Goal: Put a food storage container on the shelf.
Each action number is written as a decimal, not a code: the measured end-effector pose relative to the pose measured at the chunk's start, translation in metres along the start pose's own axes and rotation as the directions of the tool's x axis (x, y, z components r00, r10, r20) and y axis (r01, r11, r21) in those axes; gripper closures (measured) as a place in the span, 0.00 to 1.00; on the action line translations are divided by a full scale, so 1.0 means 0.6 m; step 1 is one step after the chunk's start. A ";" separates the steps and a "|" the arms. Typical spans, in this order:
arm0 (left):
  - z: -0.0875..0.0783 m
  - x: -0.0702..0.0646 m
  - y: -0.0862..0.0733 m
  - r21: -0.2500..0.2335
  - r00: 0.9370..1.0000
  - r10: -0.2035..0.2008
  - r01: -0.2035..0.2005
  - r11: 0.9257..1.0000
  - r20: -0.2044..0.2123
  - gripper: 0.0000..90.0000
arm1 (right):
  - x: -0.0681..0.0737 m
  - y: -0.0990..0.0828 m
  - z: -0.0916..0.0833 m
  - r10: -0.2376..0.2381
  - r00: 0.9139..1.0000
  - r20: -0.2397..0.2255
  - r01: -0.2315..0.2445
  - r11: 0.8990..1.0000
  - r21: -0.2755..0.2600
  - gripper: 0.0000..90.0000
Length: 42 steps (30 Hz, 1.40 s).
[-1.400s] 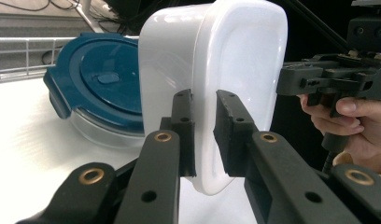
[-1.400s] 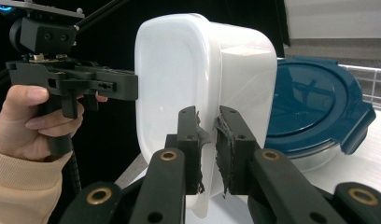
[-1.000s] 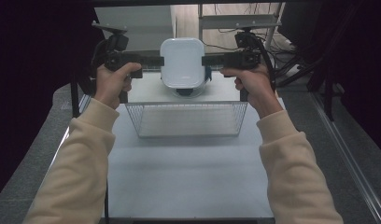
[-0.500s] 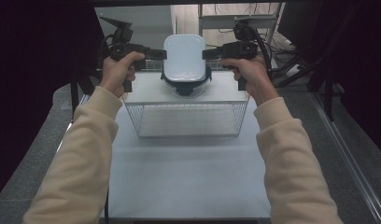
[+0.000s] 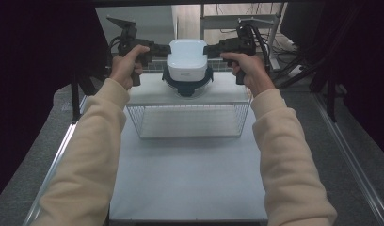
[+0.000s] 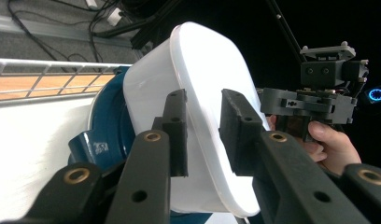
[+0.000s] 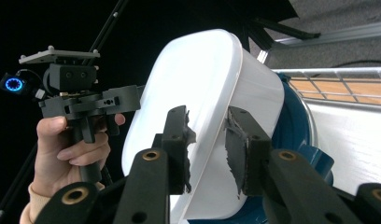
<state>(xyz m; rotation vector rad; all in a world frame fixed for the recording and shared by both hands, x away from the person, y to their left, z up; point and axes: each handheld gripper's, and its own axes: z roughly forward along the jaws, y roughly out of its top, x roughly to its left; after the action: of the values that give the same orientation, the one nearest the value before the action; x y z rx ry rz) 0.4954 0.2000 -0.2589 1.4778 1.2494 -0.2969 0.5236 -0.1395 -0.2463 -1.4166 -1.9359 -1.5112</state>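
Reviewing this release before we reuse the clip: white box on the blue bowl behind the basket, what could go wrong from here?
1. The white box sits on the blue bowl, not on the table; as the jaws have just been opening around its rim, it could tip or slide off.
2. Left gripper and right gripper straddle the rim closely, so a pad could snag it when pulling back.
3. The wire basket stands close in front; a fall could land there.

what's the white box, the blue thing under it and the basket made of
White box: looks like glossy moulded plastic, with rounded corners, soft highlights and a slightly translucent wall. Blue base: probably hard plastic with a shine and a printed label; glazed ceramic can't be ruled out. Basket: thin metal wire grid, light-coloured, likely coated or plated.
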 end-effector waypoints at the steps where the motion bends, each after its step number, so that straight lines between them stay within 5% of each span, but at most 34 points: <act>1: 0.001 0.002 0.000 0.002 1.000 0.000 0.000 1.000 -0.003 0.80 | -0.001 0.000 0.002 0.006 1.000 0.004 -0.006 1.000 0.007 0.74; 8: 0.004 0.003 -0.001 -0.001 1.000 -0.001 0.001 1.000 0.008 0.74 | -0.001 -0.002 0.006 0.014 1.000 0.018 -0.015 1.000 0.011 0.71; 11: 0.003 -0.001 -0.002 -0.009 1.000 -0.003 0.003 1.000 0.016 0.60 | 0.000 -0.003 0.004 0.008 1.000 0.015 -0.008 1.000 -0.015 0.56; 15: -0.012 -0.016 -0.006 -0.022 0.999 0.046 -0.047 0.999 -0.006 0.42 | 0.010 -0.005 -0.015 -0.035 0.999 0.033 0.038 0.997 -0.073 0.42; 18: -0.022 -0.026 -0.015 -0.021 0.992 0.111 -0.112 0.993 -0.058 0.36 | 0.020 -0.014 -0.034 -0.110 0.992 0.059 0.115 0.990 -0.083 0.38; 21: -0.028 -0.035 -0.025 -0.019 0.978 0.178 -0.181 0.983 -0.112 0.32 | 0.024 -0.027 -0.046 -0.194 0.976 0.102 0.202 0.977 -0.073 0.34; 27: -0.034 -0.044 -0.053 -0.029 0.961 0.244 -0.250 0.968 -0.127 0.28 | 0.021 -0.053 -0.062 -0.312 0.940 0.139 0.323 0.944 -0.066 0.30; 32: -0.050 -0.048 -0.085 -0.030 0.942 0.290 -0.299 0.954 -0.167 0.27 | 0.025 -0.082 -0.073 -0.361 0.924 0.126 0.371 0.926 -0.073 0.29; 36: -0.065 -0.046 -0.123 -0.036 0.931 0.313 -0.325 0.945 -0.189 0.27 | 0.029 -0.119 -0.078 -0.410 0.899 0.151 0.421 0.906 -0.046 0.29; 42: -0.089 -0.034 -0.185 -0.039 0.914 0.350 -0.365 0.930 -0.208 0.26 | 0.016 -0.175 -0.091 -0.455 0.873 0.175 0.468 0.883 -0.041 0.28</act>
<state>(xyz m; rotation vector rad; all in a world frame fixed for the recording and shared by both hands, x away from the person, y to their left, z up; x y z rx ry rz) 0.3749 0.2131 -0.2880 1.6645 1.1017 0.1460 0.4154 -0.1770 -0.2762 -1.1865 -2.4744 -1.7349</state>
